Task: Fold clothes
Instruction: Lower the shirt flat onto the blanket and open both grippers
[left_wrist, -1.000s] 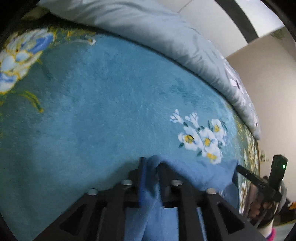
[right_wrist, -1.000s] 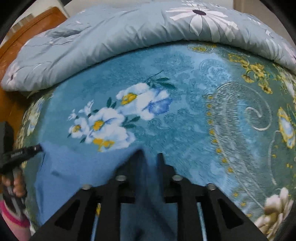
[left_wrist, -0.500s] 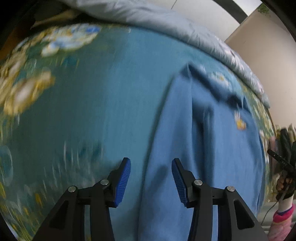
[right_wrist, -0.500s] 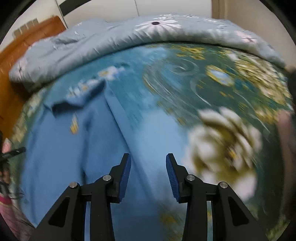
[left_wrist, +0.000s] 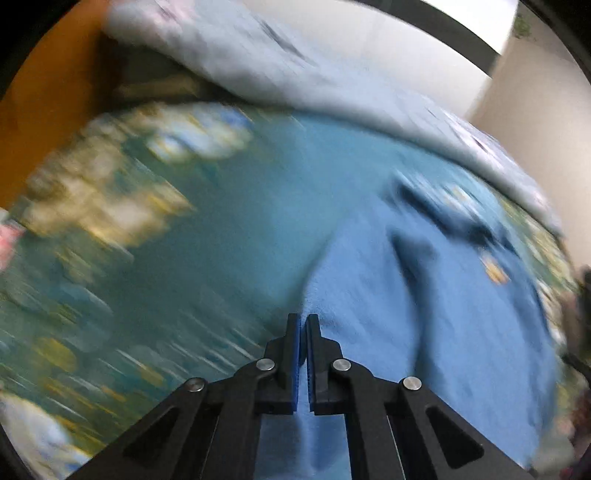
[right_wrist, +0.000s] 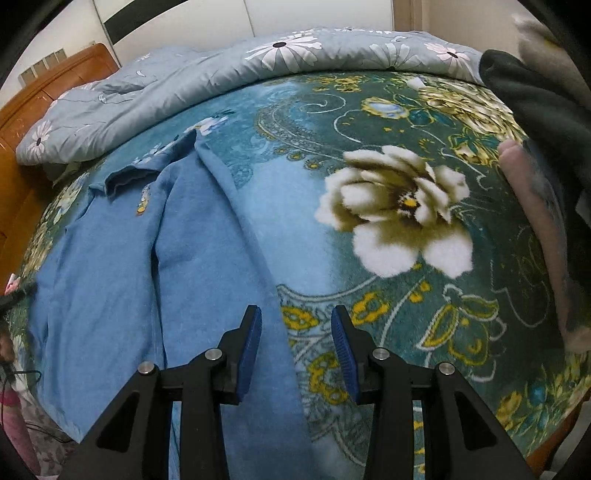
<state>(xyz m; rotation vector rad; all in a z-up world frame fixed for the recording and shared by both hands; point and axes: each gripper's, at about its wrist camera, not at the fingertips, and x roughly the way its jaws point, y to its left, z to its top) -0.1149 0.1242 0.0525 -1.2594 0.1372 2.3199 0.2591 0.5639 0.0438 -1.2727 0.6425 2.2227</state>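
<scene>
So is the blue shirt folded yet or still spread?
Partly folded: blue shirt lies lengthwise on the floral blanket, its side edges creased inward.

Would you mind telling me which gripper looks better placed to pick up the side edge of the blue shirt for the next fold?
Probably the right gripper: it is open, straddling the blue shirt's side edge on the blanket. The left gripper is shut at the opposite edge and would have to reopen.

Floral blanket (right_wrist: 388, 110), grey quilt (right_wrist: 184, 81), perhaps headboard (right_wrist: 55, 77)
</scene>
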